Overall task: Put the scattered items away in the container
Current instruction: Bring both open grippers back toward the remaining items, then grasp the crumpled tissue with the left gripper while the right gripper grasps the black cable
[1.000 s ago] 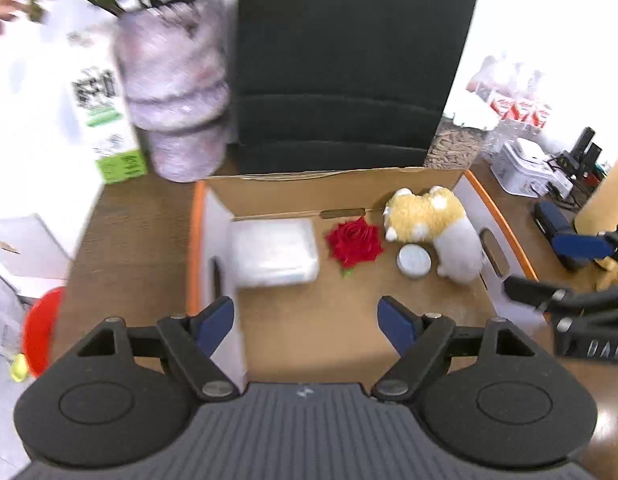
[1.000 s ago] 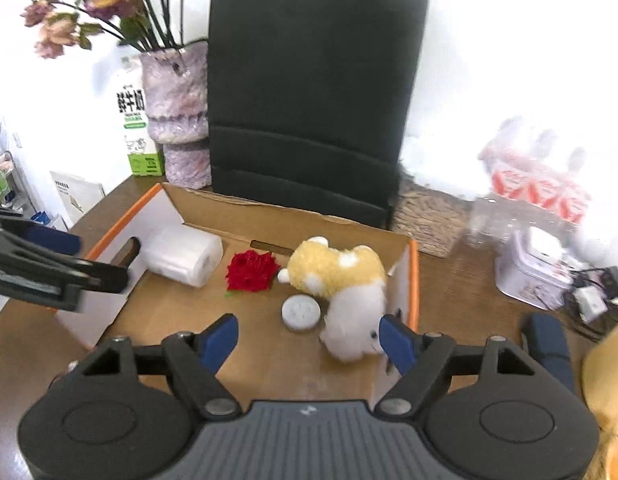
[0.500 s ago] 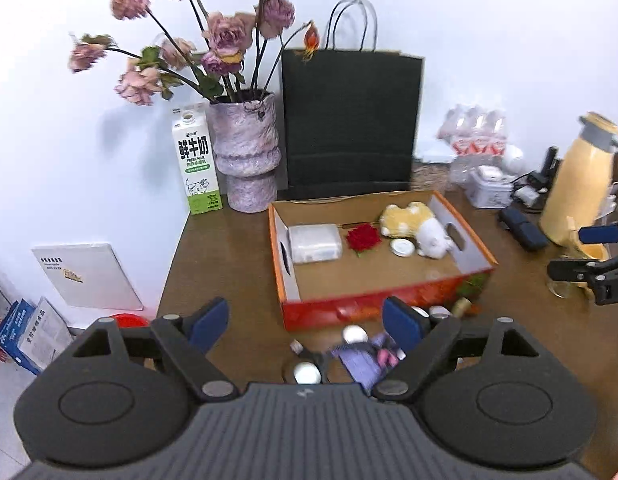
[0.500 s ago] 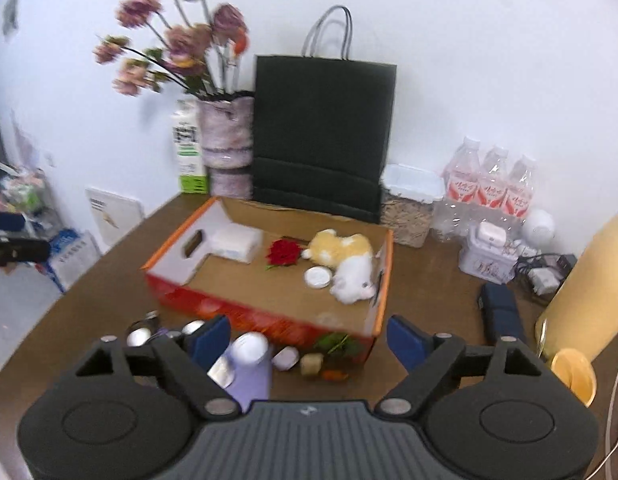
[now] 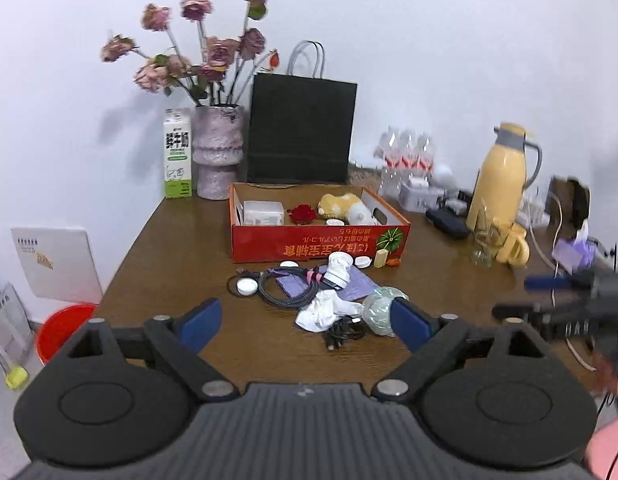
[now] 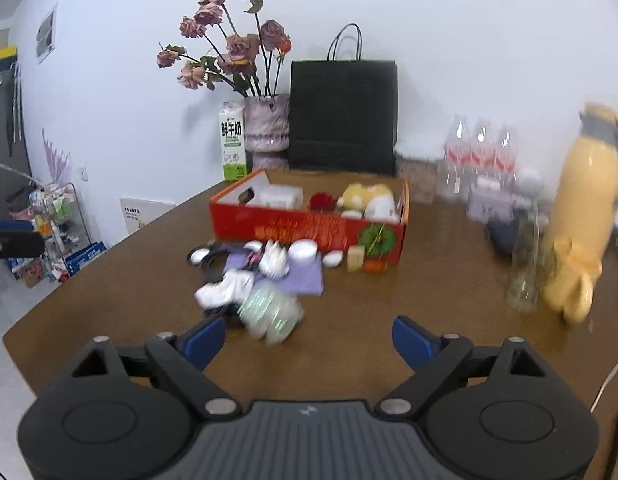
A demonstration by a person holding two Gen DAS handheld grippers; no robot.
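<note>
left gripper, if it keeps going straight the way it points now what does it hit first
Probably the crumpled white cloth in the pile before the red box; the left gripper is open and empty. Depth is uncertain.

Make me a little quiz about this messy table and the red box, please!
1. True or false: the red rose lies inside the red box.
2. Which thing stands right beside the vase? A) milk carton B) yellow jug C) water bottles
3. Is the left gripper or the right gripper holding anything?

Key: 1 true. 2 A. 3 No, both are open and empty; their jaws have just been opening.
</note>
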